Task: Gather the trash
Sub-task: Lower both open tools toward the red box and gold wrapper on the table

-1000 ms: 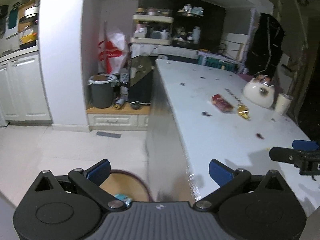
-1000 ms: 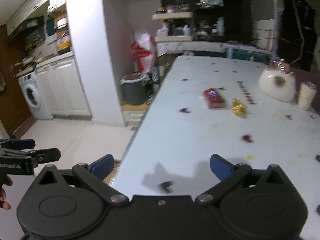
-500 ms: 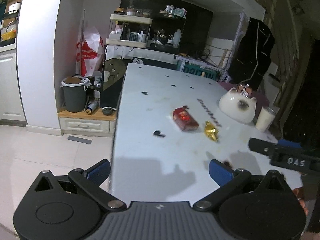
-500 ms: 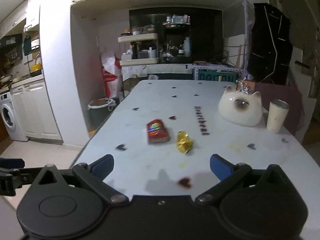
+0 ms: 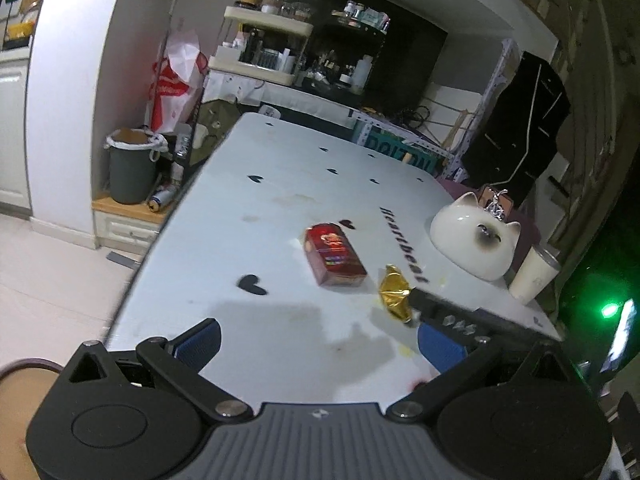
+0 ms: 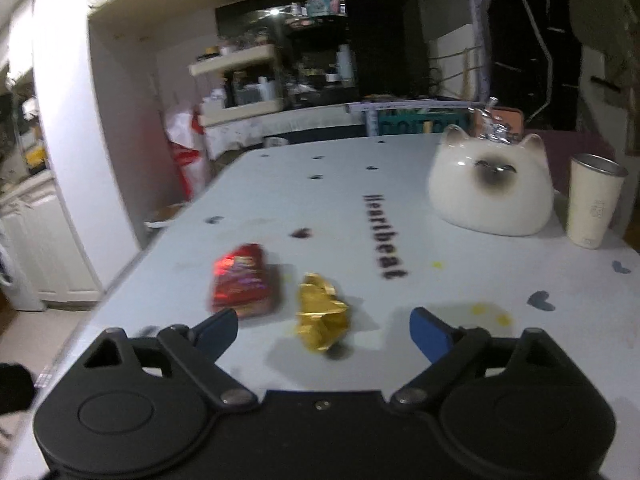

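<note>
Two pieces of trash lie mid-table: a red snack pack and a crumpled gold wrapper. In the right wrist view the gold wrapper sits between the blue pads of my right gripper, just ahead of them. Its jaws are closing, and neither pad touches the wrapper. The red pack lies just beyond the left pad. My left gripper hovers open over the table's near edge with nothing in it. The right gripper's black finger shows beside the gold wrapper.
A white cat-shaped ceramic piece and a cream cup stand at the table's right side. A lined grey bin stands on the floor at the far left. A round brown container shows at the lower left, below the white table.
Both grippers swung from the table's left corner in over its top. The right gripper closed in on the gold wrapper and its pads have drawn slightly together.
</note>
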`<state>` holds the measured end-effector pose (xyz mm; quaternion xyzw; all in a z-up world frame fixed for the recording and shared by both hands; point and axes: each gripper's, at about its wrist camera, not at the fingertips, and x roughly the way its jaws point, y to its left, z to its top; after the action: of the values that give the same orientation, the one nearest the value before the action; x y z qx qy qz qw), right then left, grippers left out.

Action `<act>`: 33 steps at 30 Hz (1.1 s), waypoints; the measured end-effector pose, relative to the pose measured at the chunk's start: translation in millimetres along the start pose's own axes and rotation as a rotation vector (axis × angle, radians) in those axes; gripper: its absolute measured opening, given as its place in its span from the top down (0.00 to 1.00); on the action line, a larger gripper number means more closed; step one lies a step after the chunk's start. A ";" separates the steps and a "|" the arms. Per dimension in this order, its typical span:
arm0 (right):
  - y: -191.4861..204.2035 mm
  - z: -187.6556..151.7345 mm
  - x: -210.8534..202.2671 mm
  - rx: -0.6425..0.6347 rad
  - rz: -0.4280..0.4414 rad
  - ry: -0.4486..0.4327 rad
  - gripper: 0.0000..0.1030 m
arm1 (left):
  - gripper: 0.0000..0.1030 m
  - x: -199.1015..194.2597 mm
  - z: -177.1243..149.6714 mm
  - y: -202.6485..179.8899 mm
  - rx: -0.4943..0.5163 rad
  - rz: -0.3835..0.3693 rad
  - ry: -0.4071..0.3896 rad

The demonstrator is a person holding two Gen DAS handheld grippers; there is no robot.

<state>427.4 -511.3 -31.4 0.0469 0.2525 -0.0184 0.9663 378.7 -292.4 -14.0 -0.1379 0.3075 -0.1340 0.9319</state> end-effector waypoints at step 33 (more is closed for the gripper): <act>-18.1 7.7 43.7 -0.066 0.067 0.089 0.81 | 0.00 174.2 36.4 -29.6 -0.023 0.082 0.008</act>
<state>468.3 -530.6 -47.6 0.0242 0.2940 0.0245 0.9552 531.0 -371.8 -69.2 -0.1354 0.3183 -0.0928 0.9337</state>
